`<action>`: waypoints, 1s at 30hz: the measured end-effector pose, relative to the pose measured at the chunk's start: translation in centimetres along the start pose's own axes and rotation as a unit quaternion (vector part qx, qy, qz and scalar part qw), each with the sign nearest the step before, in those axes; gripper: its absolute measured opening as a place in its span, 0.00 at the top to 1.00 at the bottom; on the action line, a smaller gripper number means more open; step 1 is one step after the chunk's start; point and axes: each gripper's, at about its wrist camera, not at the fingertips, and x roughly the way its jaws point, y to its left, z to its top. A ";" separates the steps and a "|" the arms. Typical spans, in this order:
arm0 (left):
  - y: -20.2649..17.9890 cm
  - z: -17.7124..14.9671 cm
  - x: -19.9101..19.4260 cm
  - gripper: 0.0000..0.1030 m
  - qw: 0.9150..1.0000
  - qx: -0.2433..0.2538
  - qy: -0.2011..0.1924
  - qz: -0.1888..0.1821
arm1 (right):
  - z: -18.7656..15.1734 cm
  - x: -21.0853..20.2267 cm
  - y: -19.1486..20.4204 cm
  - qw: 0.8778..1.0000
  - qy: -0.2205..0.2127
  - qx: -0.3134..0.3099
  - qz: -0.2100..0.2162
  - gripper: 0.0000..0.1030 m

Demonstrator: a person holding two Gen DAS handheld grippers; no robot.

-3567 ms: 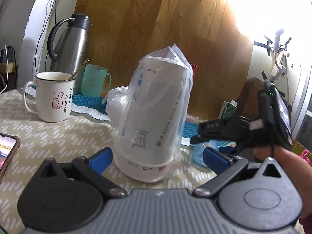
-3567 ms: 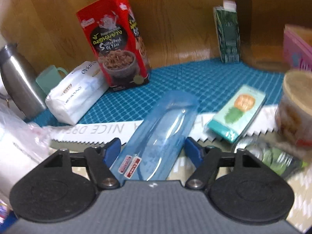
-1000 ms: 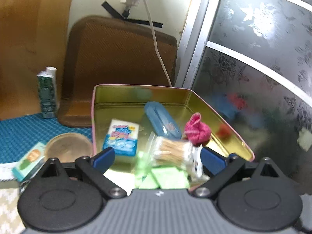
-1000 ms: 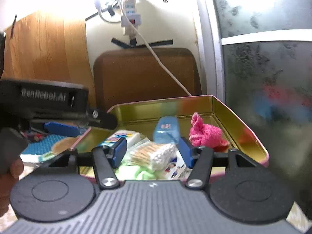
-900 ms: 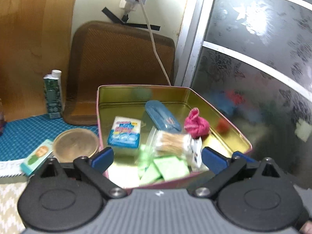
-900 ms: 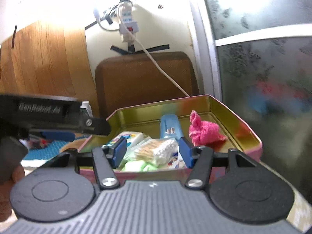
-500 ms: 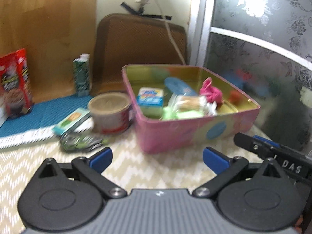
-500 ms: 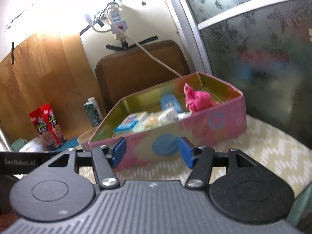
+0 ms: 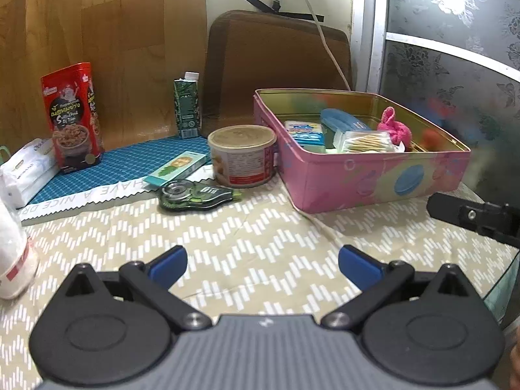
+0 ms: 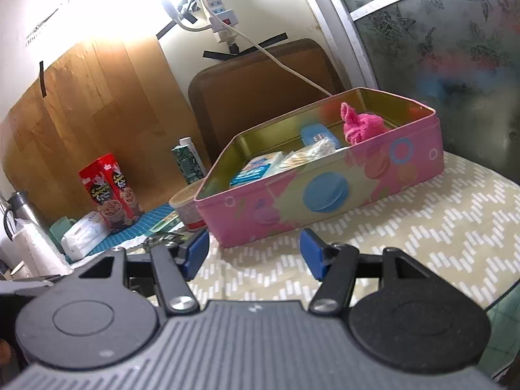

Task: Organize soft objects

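Only the left view shows the tape dispenser point(image 9: 198, 195) — unobstructed.

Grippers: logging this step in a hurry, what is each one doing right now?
Left gripper: open wide, holding nothing.
Right gripper: open, nothing between its fingers.

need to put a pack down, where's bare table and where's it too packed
Bare tablecloth lies in front of the pink tin, between it and the left gripper, and on toward the white bag. Crowded: the tin's inside, and the strip left of it with the can, correction tape and green box.
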 end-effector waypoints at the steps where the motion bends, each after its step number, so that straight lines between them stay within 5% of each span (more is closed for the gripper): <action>1: 0.1 0.0 0.0 0.00 1.000 0.000 -0.002 0.002 | 0.0 -0.1 0.1 1.000 -0.001 0.000 0.000 0.38; 30: -0.4 -0.6 -1.0 0.00 0.996 0.051 -0.027 0.064 | -0.1 -0.2 1.1 1.000 0.000 -0.013 0.017 0.38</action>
